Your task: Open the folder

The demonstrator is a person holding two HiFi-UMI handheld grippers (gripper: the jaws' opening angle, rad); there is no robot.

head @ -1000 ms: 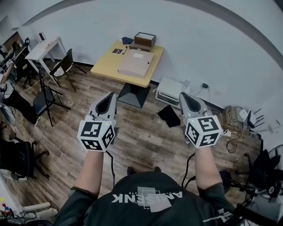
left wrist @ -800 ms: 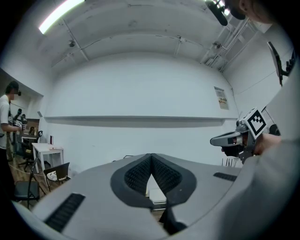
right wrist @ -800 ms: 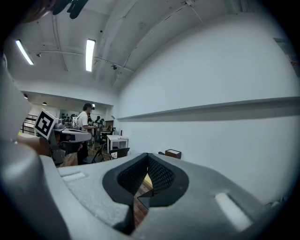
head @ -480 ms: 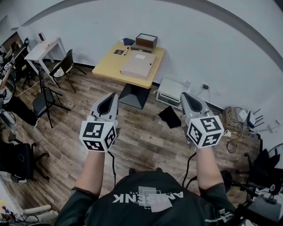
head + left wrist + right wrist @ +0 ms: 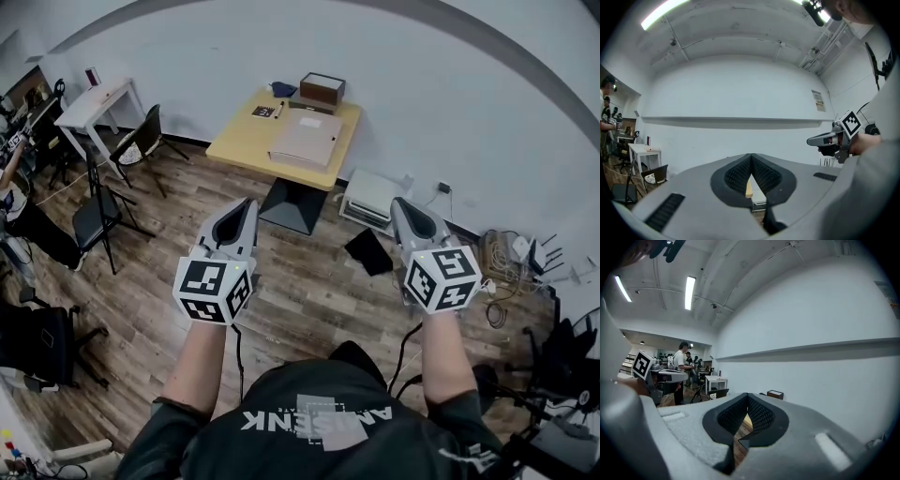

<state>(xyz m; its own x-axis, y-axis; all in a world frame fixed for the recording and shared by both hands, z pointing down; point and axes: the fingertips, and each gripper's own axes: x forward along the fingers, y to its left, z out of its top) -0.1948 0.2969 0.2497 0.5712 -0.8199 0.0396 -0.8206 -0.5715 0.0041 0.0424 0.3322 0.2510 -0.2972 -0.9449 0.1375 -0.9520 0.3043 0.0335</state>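
From the head view we hold the left gripper (image 5: 247,204) and the right gripper (image 5: 401,202) side by side above the wooden floor (image 5: 300,281), both aimed toward the yellow table (image 5: 234,141). The folder (image 5: 307,139) lies closed on it, well ahead of both grippers (a brown box (image 5: 322,89) sits just beyond). In the left gripper view our jaws are pressed together on nothing. In the right gripper view the jaws likewise meet empty, with the box ahead, just right of the tips.
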